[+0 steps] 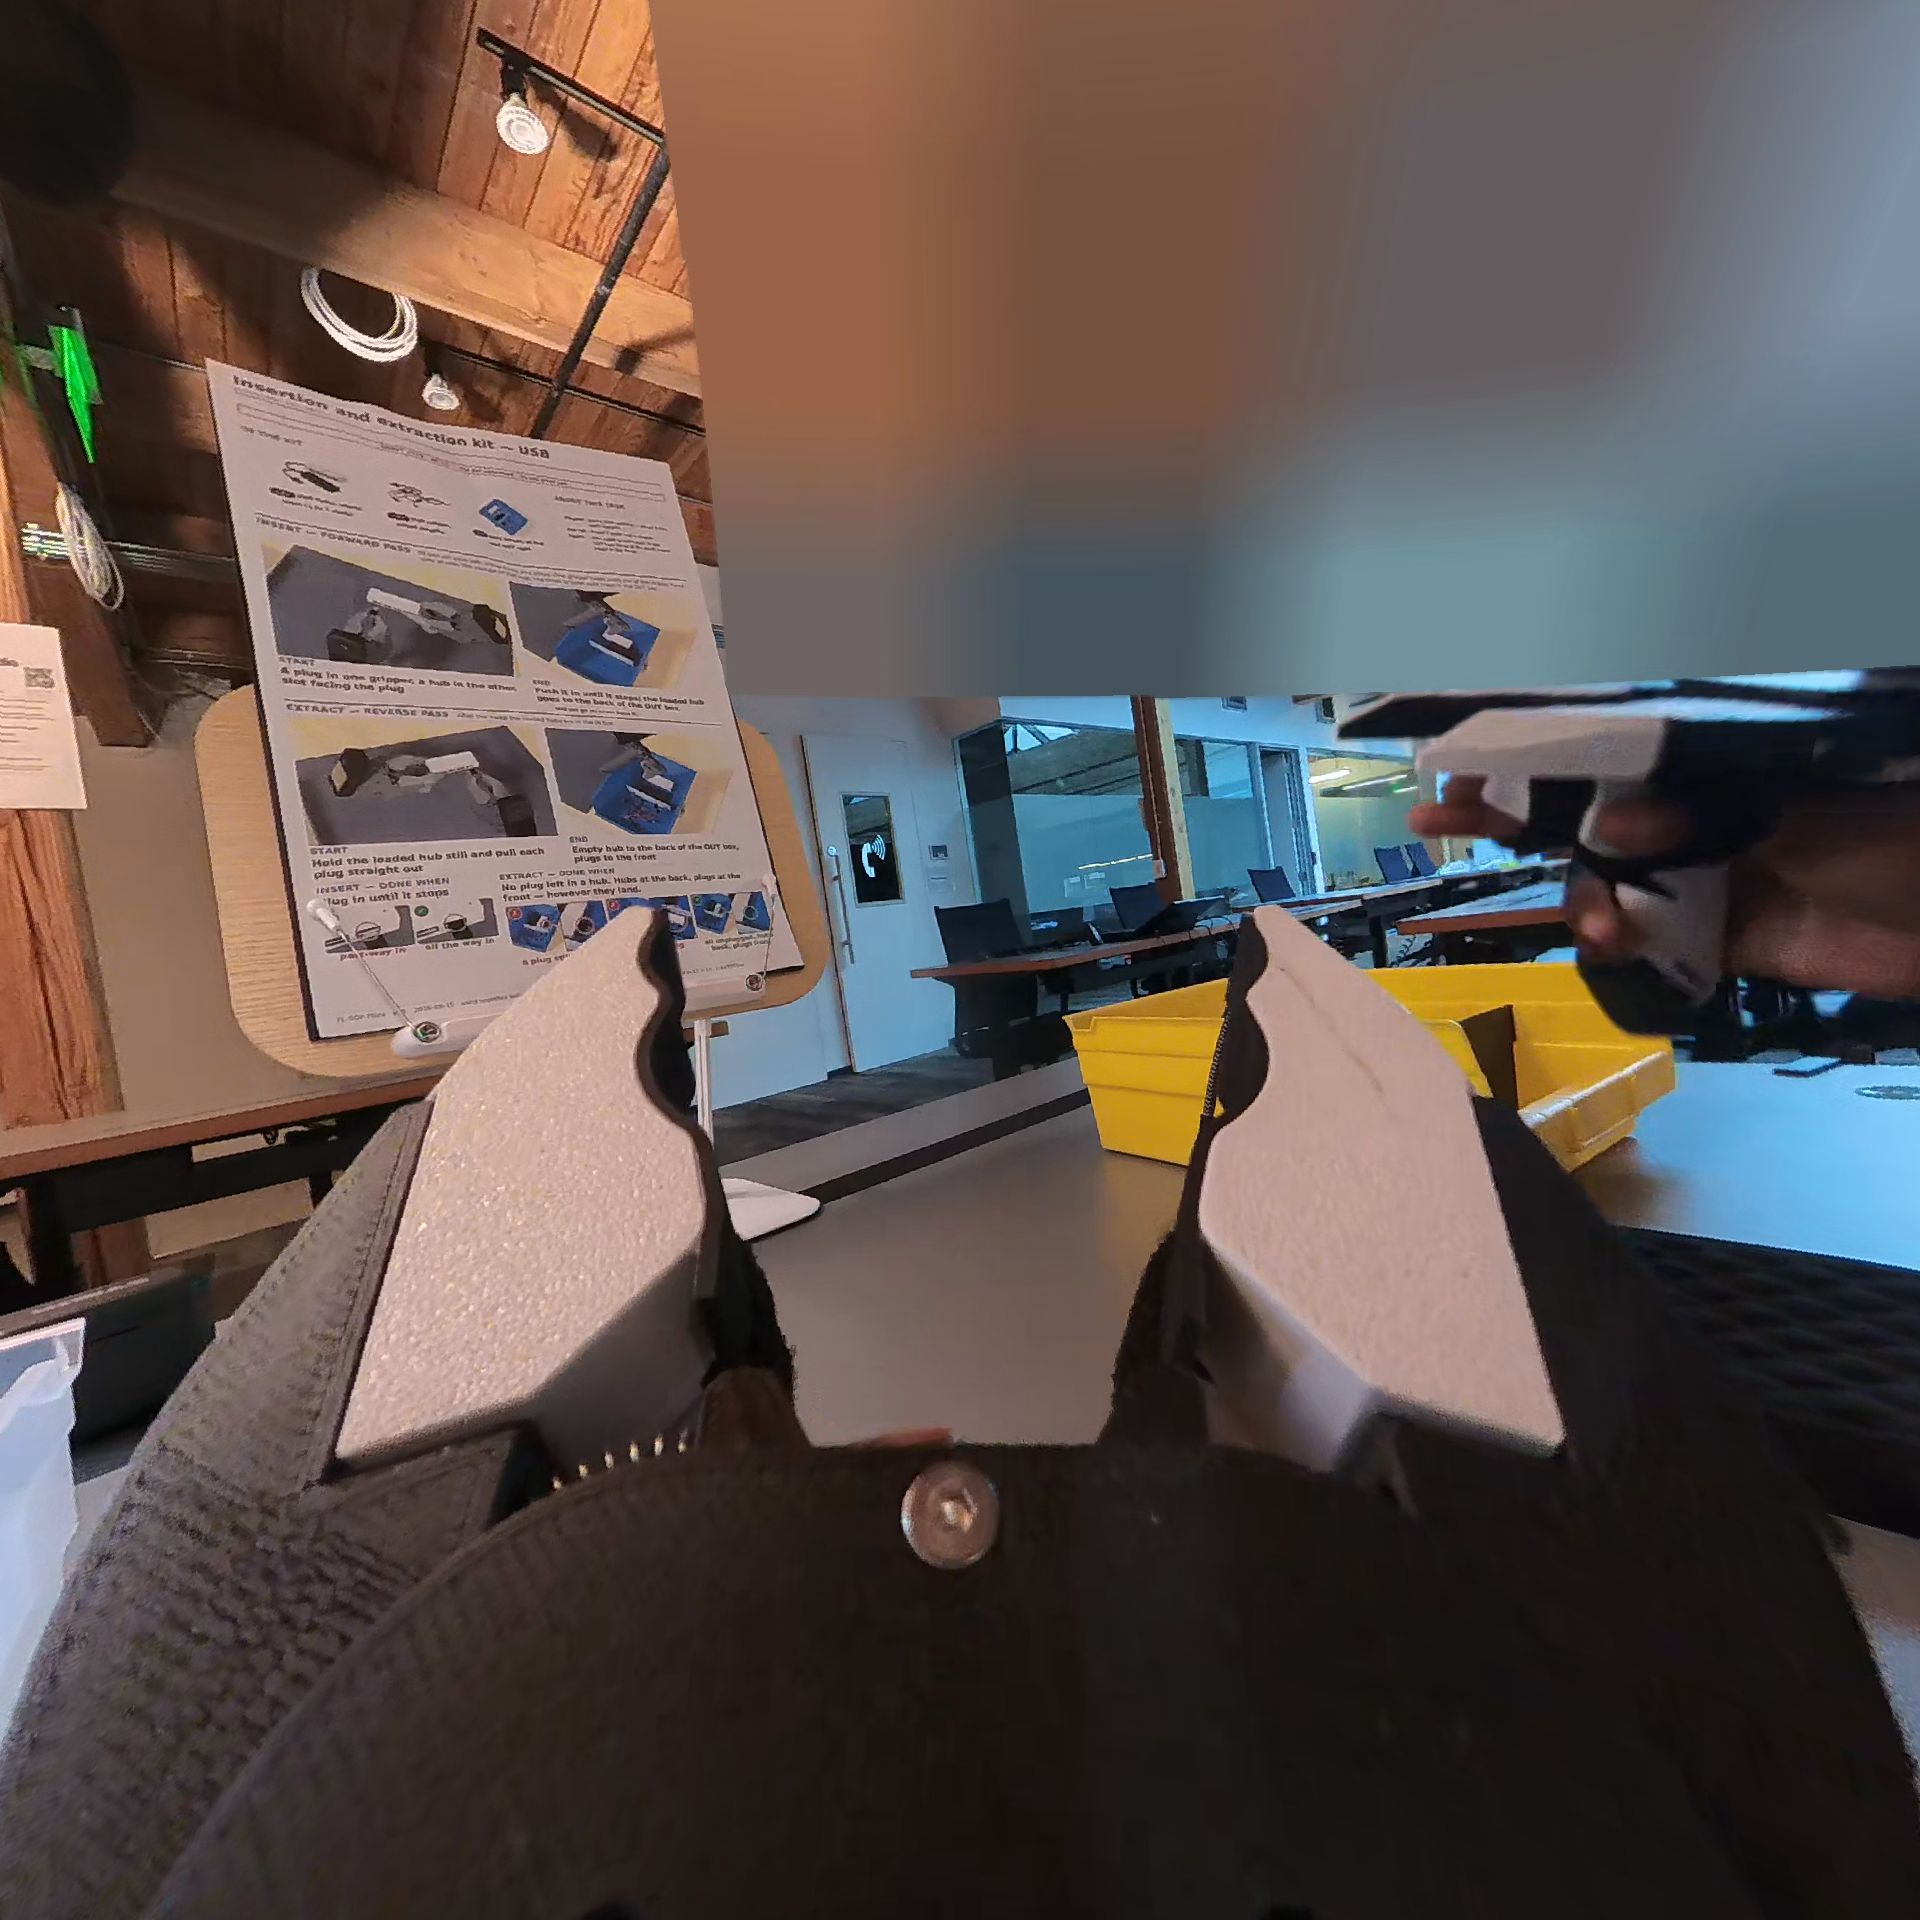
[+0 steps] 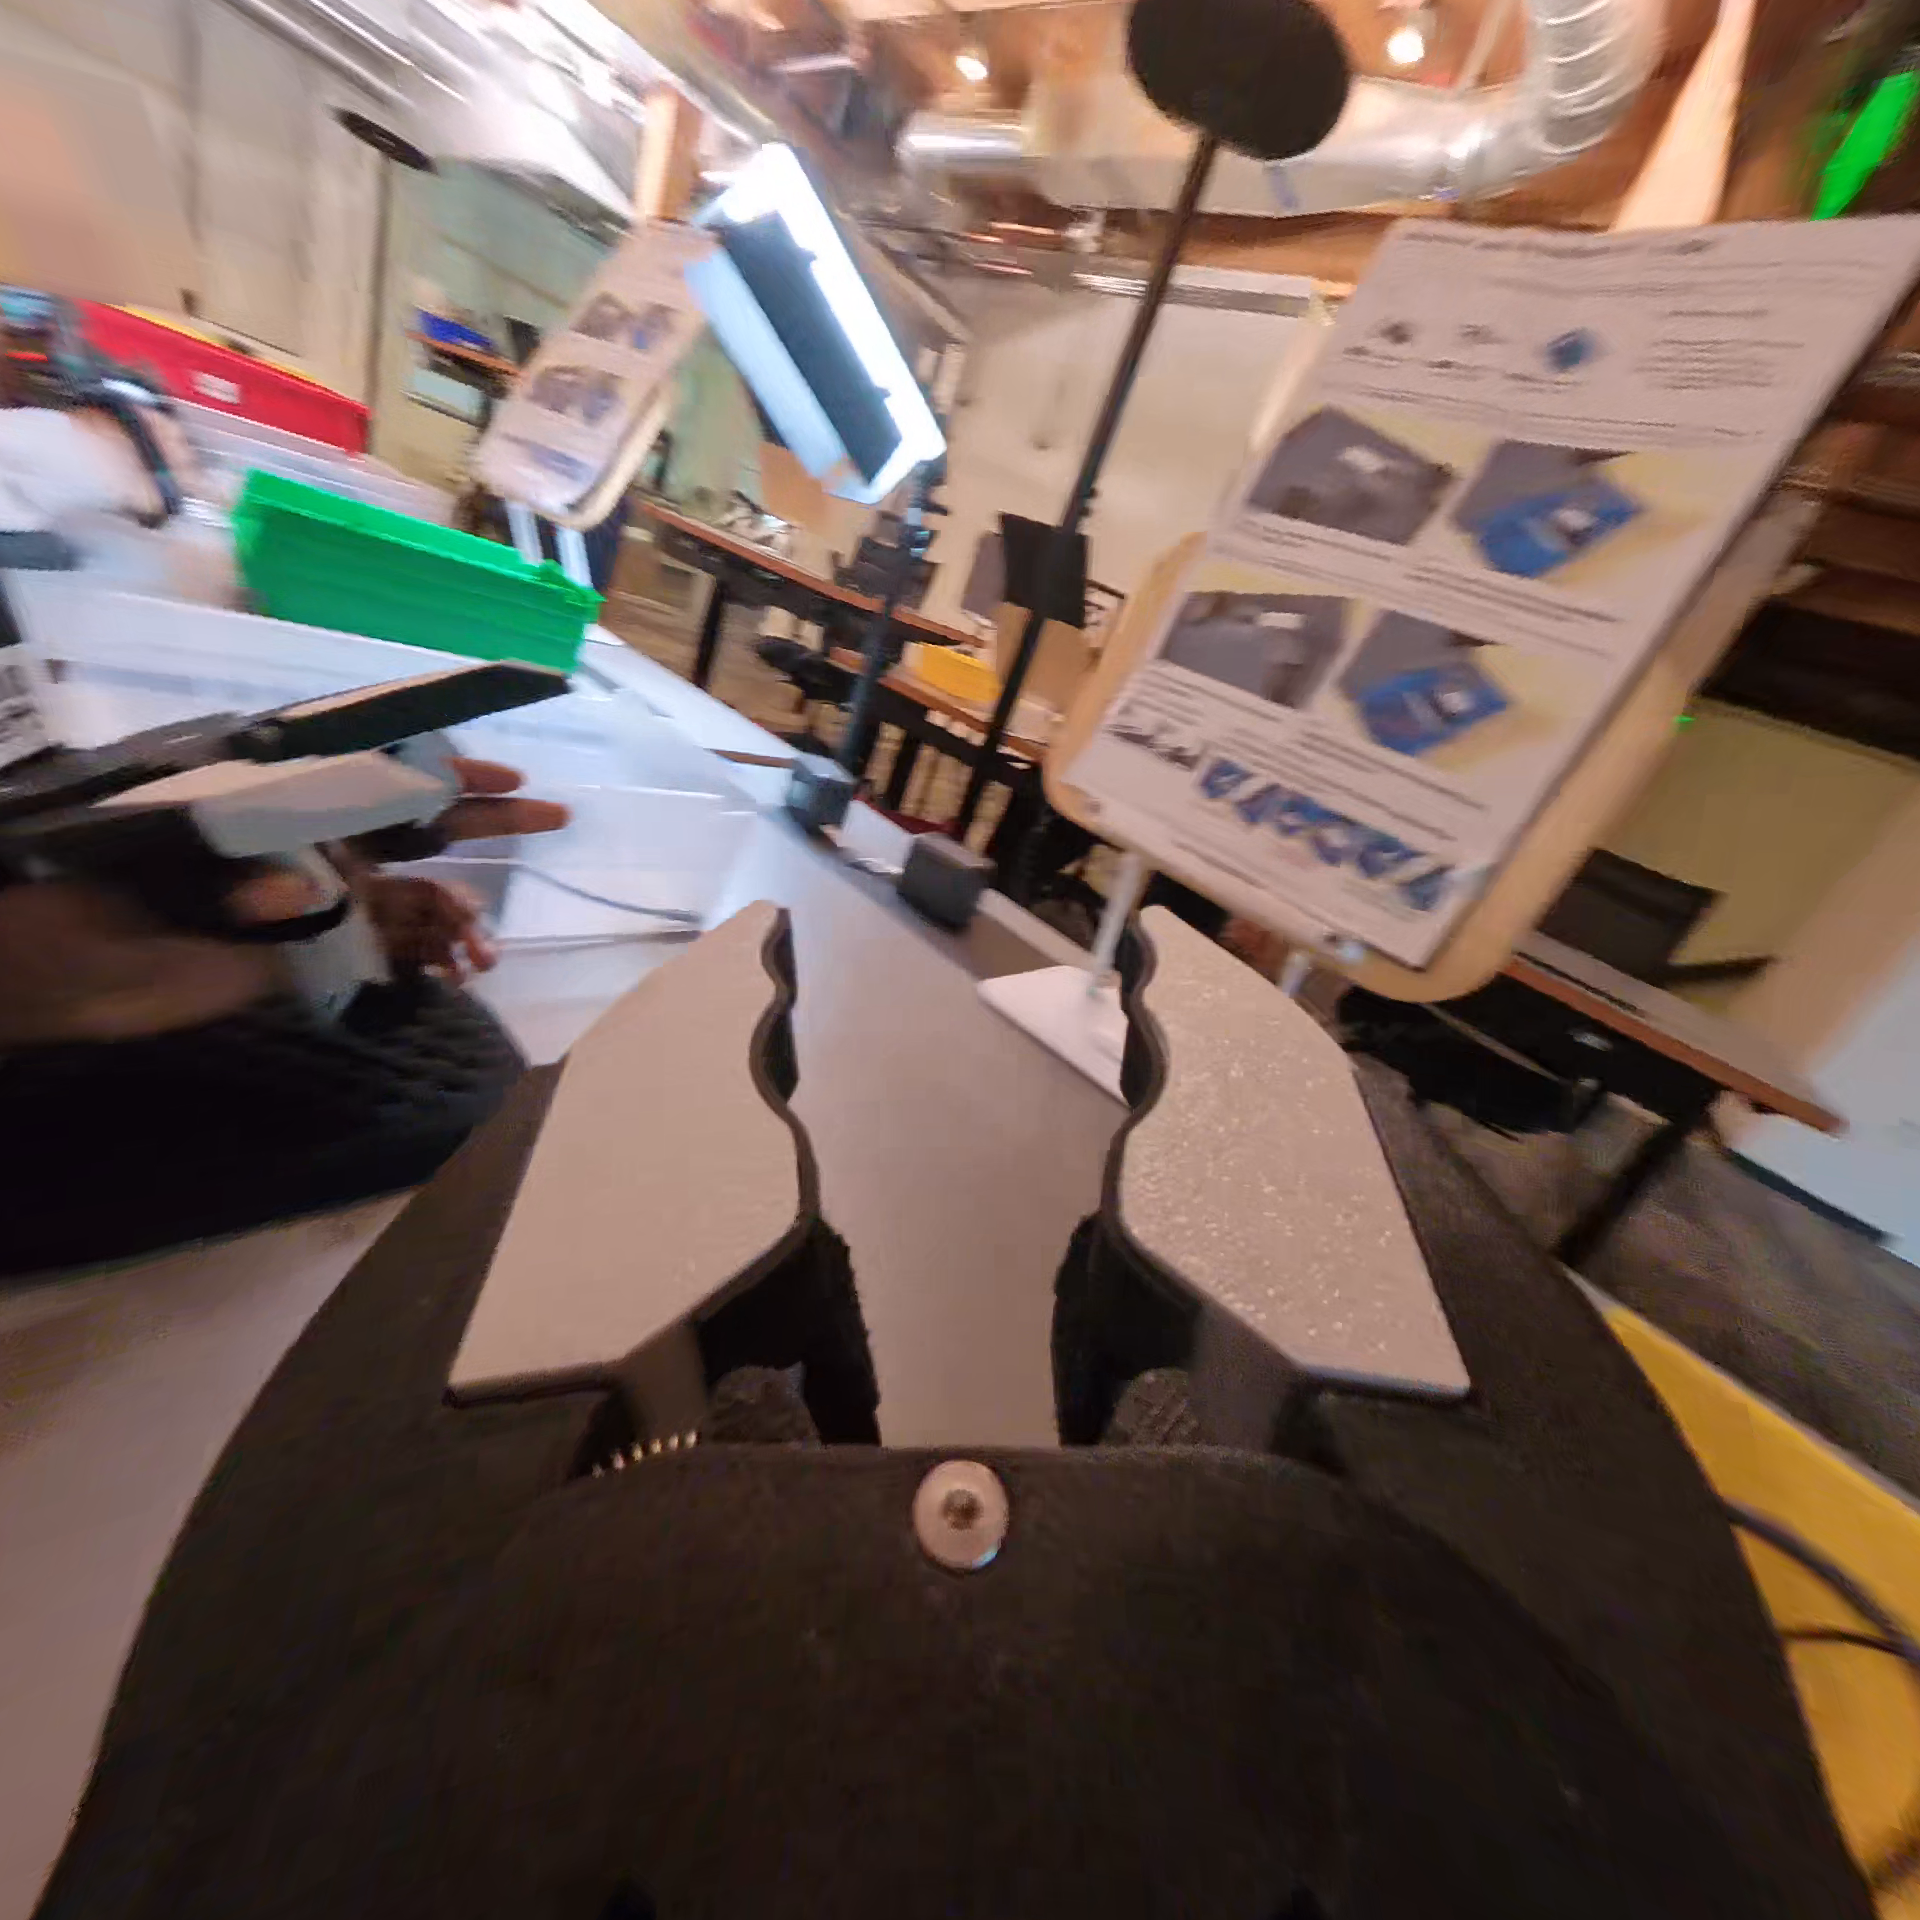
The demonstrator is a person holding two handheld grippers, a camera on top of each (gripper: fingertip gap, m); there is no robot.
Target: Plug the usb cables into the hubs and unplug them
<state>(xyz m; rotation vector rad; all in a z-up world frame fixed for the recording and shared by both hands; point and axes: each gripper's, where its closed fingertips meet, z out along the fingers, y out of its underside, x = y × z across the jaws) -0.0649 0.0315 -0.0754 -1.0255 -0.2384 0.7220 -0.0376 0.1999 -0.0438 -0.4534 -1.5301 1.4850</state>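
No usb cable or hub shows in either view. My left gripper (image 1: 956, 935) is open and empty, raised above the grey table (image 1: 956, 1278) and aimed level across the room. My right gripper (image 2: 956, 925) is open and empty, also raised over the table (image 2: 935, 1122), tilted, its view blurred. The right gripper, held in a person's hand, shows at the right edge of the left wrist view (image 1: 1621, 790). The left gripper, held in a hand, shows at the left of the right wrist view (image 2: 312, 769).
A yellow bin (image 1: 1164, 1070) stands on the table ahead right of the left gripper; its corner shows in the right wrist view (image 2: 1829, 1558). An instruction sheet on a wooden stand (image 1: 488, 727) (image 2: 1434, 623) stands at the table's far side. Green (image 2: 405, 571) and clear bins are stacked left.
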